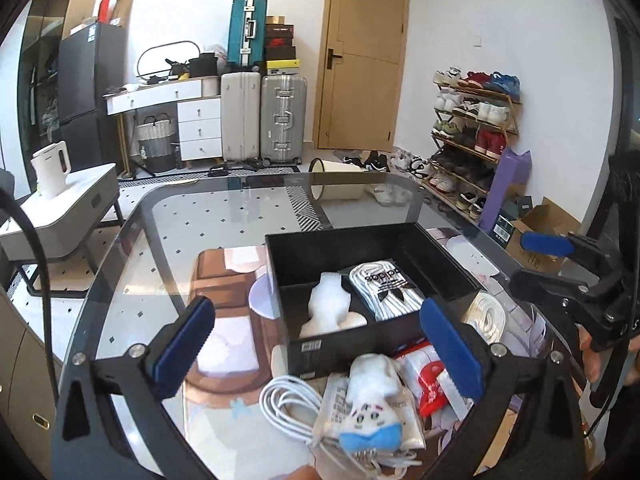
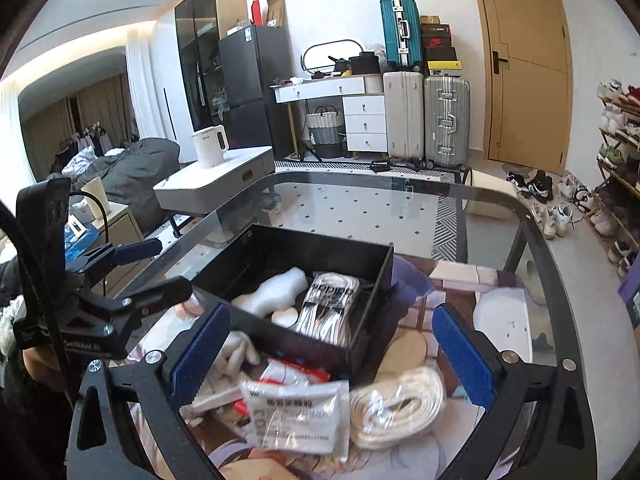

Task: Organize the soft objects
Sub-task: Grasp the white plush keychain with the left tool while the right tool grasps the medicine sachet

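black open-top box (image 1: 436, 252) far on glass surface (image 1: 224, 216): 2 things inside, white foam piece (image 1: 332, 308) + white packaged socks (image 1: 386, 286) | left hand-held gripper (image 1: 316, 344) released, empty | right hand-held gripper (image 2: 332, 352) released too

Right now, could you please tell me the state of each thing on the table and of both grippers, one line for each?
left gripper: open, holding nothing
right gripper: open, holding nothing
black box: open top, partly filled
white sock pack: lying inside the box
white foam piece: lying inside the box
plush toy: outside the box, on the table
white cable: coiled, outside the box
white rope bundle: coiled, outside the box
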`<state>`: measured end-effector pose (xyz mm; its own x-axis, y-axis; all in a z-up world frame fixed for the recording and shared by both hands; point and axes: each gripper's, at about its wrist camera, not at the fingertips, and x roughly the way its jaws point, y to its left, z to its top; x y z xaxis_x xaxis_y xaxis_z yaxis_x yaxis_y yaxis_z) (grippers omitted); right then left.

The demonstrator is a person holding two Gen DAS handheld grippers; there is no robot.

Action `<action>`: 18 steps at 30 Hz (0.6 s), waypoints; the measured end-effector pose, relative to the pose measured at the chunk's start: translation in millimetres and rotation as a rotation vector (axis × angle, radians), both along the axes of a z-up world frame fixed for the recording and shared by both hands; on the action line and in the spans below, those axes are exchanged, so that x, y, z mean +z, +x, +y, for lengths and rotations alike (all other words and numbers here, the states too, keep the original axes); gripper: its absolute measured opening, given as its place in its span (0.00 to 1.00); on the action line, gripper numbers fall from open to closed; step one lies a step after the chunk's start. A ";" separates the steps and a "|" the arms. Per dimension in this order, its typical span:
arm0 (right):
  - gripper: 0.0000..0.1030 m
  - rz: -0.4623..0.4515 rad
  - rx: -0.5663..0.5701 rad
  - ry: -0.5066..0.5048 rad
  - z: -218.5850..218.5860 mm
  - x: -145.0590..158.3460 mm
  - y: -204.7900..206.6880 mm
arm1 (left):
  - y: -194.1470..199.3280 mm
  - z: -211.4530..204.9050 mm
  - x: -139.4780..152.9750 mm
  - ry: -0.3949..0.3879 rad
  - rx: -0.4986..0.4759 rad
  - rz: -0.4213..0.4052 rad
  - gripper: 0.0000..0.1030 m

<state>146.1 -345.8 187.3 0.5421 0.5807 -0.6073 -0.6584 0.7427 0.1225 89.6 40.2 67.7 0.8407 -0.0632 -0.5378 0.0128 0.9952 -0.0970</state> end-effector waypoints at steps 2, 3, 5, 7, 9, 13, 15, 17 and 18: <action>0.99 0.004 -0.005 0.004 -5.6 -3.3 -6.7 | -3.9 -1.4 -2.6 0.006 0.007 0.007 1.00; 0.99 0.007 -0.004 0.008 -6.6 -5.8 -8.8 | -6.3 -2.8 -4.0 0.013 0.010 0.008 1.00; 0.99 0.016 0.009 0.009 -9.1 -11.7 -13.2 | -9.8 -4.9 -7.0 0.031 0.016 0.012 1.00; 0.99 0.021 0.008 0.004 -12.0 -16.7 -18.3 | -13.4 -4.3 -9.6 0.038 0.022 0.014 1.00; 0.99 0.028 0.012 0.003 -14.3 -22.3 -22.7 | -16.3 -4.5 -13.0 0.034 0.022 0.020 1.00; 0.99 0.044 0.015 0.000 -15.2 -31.6 -27.6 | -20.5 -5.4 -21.6 0.041 0.026 0.041 1.00; 0.99 0.051 0.021 -0.011 -12.2 -35.6 -28.0 | -20.6 -6.0 -26.3 0.034 0.025 0.055 1.00; 0.99 0.052 0.032 -0.026 -9.4 -39.6 -29.8 | -21.3 -6.7 -29.5 0.029 0.022 0.064 1.00; 0.99 0.056 0.041 -0.035 -7.8 -41.6 -31.0 | -21.9 -7.1 -31.5 0.027 0.024 0.067 1.00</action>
<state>115.0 -353.6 145.7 0.4827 0.5799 -0.6563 -0.6811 0.7196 0.1349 67.7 33.1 36.1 0.8038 -0.0288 -0.5942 -0.0163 0.9974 -0.0704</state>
